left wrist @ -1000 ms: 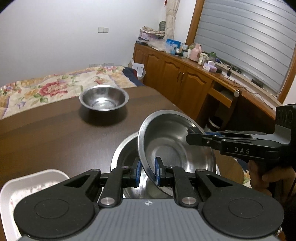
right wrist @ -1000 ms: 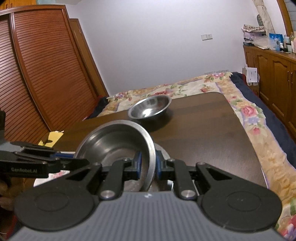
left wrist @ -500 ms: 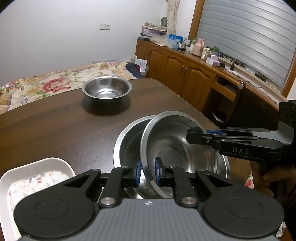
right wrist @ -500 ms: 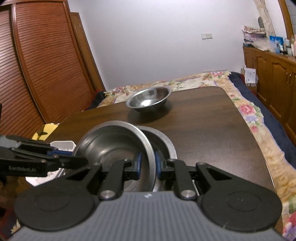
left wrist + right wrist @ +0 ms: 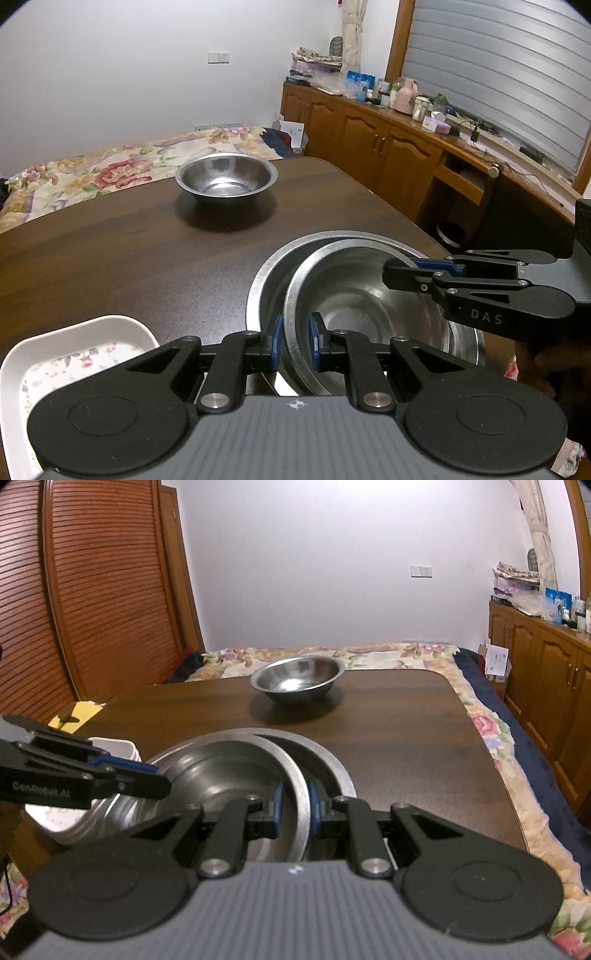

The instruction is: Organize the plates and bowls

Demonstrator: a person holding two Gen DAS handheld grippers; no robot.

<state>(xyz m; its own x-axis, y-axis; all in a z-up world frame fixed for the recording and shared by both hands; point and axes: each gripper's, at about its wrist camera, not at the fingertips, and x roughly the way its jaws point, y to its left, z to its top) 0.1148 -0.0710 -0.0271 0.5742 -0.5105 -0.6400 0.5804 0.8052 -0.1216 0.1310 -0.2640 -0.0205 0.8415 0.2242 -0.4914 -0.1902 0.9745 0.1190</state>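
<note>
Left wrist view, bowls: we count three steel ones on the desk (image 5: 110, 251): a far bowl (image 5: 226, 179) near the far edge, a large bowl (image 5: 266, 280) at the near right corner, an inner bowl (image 5: 351, 295) tilted inside it.
Left wrist view, plates: one white dish (image 5: 74, 350) at the near left edge.
Left wrist view, grippers: our left gripper (image 5: 294, 341) straddles the inner bowl's near rim, pads slightly apart from it; right gripper (image 5: 388, 271) clamps its right rim.
Right wrist view, bowls: again three.
Right wrist view, grippers: right gripper (image 5: 294, 805) straddles the rim loosely.
</note>
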